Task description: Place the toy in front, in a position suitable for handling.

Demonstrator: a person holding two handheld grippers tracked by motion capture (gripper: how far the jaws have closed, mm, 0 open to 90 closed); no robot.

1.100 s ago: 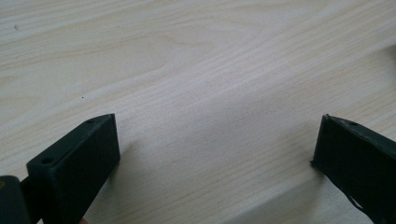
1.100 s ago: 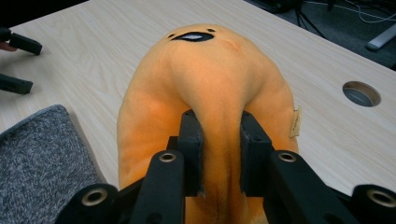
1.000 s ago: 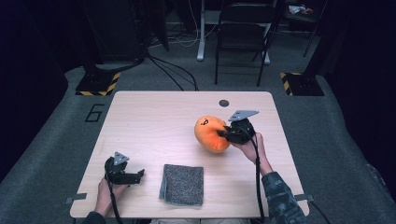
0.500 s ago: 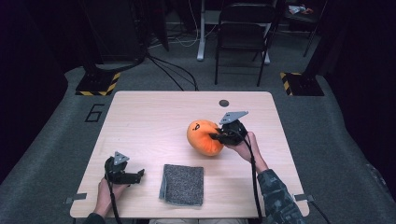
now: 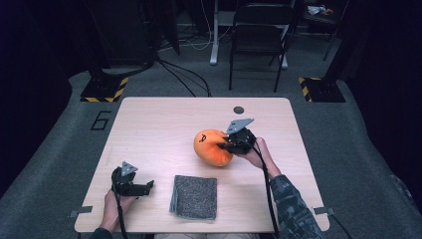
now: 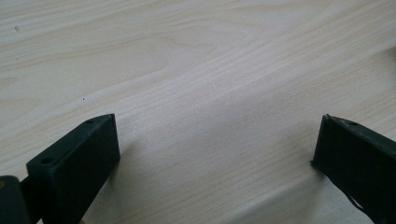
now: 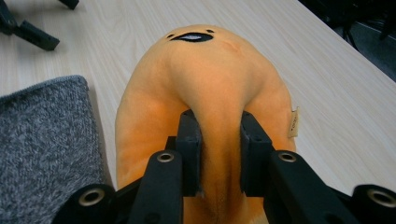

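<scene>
Right hand-held gripper (image 7: 218,154) pinches fold of soft orange plush (image 7: 205,93); left hand-held gripper (image 6: 215,154) wide open, empty.

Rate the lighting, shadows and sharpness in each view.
High view: the pale wooden table is brightly lit, the surrounding room falls into darkness, and the picture is slightly soft. Left gripper view: sharp wood grain, with soft shadows under the open left tool. Right gripper view: the orange plush toy is evenly lit and crisp, pinched by the right tool.
</scene>
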